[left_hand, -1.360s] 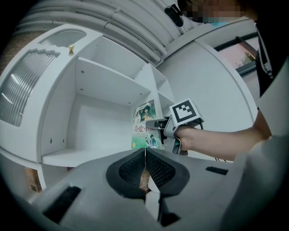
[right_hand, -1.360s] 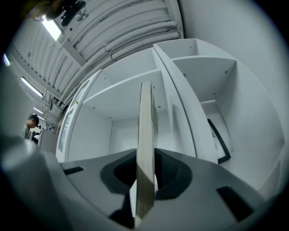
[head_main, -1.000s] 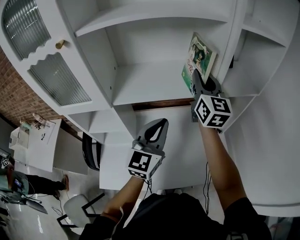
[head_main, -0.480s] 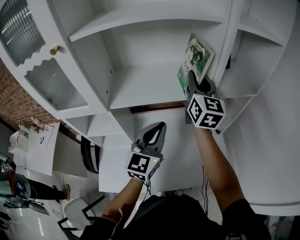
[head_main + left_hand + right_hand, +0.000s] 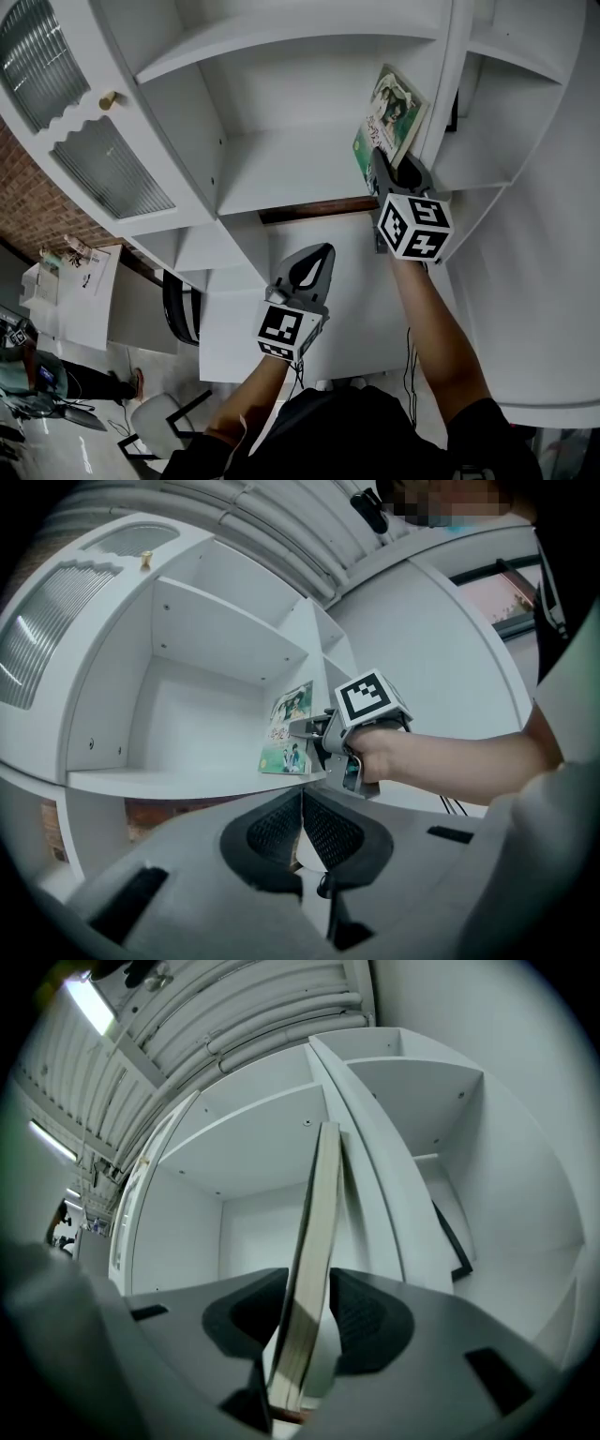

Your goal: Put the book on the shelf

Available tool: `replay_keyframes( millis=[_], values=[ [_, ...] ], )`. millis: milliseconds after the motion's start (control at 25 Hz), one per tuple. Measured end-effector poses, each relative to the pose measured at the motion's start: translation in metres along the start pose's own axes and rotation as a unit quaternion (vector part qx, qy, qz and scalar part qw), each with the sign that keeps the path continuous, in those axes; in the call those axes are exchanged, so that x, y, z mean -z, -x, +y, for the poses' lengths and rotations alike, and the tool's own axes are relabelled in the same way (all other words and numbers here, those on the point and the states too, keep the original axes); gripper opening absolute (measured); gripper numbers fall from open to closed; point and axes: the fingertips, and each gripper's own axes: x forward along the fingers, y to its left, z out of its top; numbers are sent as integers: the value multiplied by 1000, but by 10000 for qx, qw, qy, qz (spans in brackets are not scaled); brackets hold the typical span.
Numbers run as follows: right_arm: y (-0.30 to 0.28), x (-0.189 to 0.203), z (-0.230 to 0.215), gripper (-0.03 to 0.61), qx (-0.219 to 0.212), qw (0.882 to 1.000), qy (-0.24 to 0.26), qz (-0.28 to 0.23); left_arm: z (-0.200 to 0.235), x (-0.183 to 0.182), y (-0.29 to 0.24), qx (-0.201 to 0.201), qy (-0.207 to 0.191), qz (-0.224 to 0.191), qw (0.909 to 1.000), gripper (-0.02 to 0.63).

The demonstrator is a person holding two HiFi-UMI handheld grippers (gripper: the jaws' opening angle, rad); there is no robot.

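My right gripper (image 5: 387, 167) pinches the near edge of the book (image 5: 395, 111). The book already stands tilted on the white shelf (image 5: 281, 173), against the right wall. Only letting go seems left. My left gripper (image 5: 312, 261) hangs pressed together, empty.

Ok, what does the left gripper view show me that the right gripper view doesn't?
Only the left gripper view: the book cover-on, the right gripper at its lower edge seen from outside, and the left gripper with jaws together, nothing between them.

Only the right gripper view: the book's page edge standing between that gripper's jaws, tilted close along the divider, plus the next compartment to the right.

Both: the book and the white shelf compartment it is going into.
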Motion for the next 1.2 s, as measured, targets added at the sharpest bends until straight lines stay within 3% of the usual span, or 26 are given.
replay_keyframes(
  millis=[600,1200],
  values=[
    [23,13,2,118,-846,9960,-257,151,-11,-2,1,80,14,-18,10000,20],
    [49,30,1,118,-1002,9939,-369,263,-19,0,0,2,-14,16,10000,20]
  ],
)
